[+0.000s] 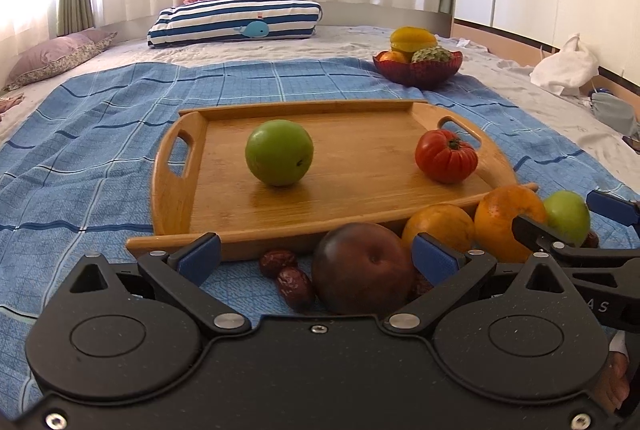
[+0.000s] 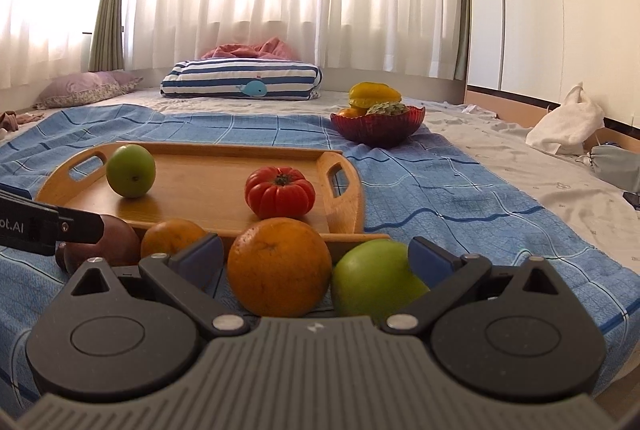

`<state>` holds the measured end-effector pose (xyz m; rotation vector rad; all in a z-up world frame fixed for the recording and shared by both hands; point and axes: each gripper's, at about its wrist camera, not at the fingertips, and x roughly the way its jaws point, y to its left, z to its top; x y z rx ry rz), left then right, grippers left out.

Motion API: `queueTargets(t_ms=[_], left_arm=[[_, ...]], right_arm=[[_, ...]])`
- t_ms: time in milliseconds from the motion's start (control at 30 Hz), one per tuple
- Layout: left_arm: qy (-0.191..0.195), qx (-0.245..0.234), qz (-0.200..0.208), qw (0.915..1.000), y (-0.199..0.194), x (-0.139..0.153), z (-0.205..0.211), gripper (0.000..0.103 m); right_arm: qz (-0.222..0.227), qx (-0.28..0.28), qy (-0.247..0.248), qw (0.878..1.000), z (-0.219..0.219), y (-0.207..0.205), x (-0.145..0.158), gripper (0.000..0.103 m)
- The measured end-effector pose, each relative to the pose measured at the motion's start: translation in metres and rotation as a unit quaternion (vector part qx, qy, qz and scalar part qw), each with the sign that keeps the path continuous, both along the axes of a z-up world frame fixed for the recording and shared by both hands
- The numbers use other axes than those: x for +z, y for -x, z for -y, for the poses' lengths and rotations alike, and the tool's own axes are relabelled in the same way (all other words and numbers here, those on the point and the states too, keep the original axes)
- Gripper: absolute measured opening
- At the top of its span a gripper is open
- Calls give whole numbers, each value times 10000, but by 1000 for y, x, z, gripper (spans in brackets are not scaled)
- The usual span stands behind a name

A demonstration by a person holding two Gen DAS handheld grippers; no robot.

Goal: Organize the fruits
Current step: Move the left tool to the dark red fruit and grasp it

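Note:
A wooden tray point(image 1: 360, 198) point(image 2: 192, 198) lies on the blue cloth, holding a green apple point(image 1: 279, 152) point(image 2: 131, 170) and a ribbed red tomato point(image 1: 446, 156) point(image 2: 279, 192). In front of its near edge sit a dark purple fruit point(image 1: 362, 268) point(image 2: 116, 242), two red dates point(image 1: 288, 276), two oranges point(image 1: 438, 228) point(image 1: 506, 220) point(image 2: 279, 267) point(image 2: 172, 236) and a second green apple point(image 1: 568, 216) point(image 2: 374, 282). My left gripper point(image 1: 318, 260) is open, its fingers either side of the purple fruit and dates. My right gripper point(image 2: 316, 256) is open around the big orange and the near green apple.
A red glass bowl point(image 1: 418, 70) point(image 2: 378, 126) with a yellow starfruit and other fruit stands beyond the tray, to the right. A striped whale pillow point(image 1: 236, 18) lies at the back. A white bag point(image 1: 564, 68) sits at the right edge of the bed.

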<state>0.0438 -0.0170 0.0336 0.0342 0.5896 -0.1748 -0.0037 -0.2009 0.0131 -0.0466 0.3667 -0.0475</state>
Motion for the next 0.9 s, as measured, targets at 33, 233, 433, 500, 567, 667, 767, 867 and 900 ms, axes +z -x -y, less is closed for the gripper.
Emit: queueTargets(t_ms=[33, 233, 433, 500, 567, 667, 767, 867, 900], left_arm=[[12, -22, -1, 10000, 0, 0, 1, 102], [-59, -121, -27, 9999, 1, -6, 11, 102], [-211, -207, -71, 9995, 4, -10, 18, 85], [-281, -273, -91, 9992, 5, -11, 19, 71], [-292, -329, -94, 9990, 7, -11, 20, 66], [-246, -415, -104, 9988, 9, -10, 21, 57], [-382, -472, -36, 9981, 10, -11, 25, 56], [-506, -517, 33, 9974, 11, -12, 30, 56], [-515, -524, 41, 9973, 11, -12, 31, 57]], right_arm=[[-12, -13, 12, 10000, 1, 0, -1, 103], [-108, -110, 11, 9999, 8, 2, -7, 103], [-158, -50, 88, 9998, 11, 5, -13, 103], [-207, -9, 208, 9996, 10, 6, -15, 103], [-242, 7, 278, 9993, 9, 6, -18, 103], [-272, -12, 276, 9992, 12, 9, -21, 103], [-215, -78, 297, 9993, 15, 12, -20, 100], [-231, -28, 246, 9994, 17, 12, -19, 96], [-223, -5, 248, 9994, 17, 12, -19, 93]])
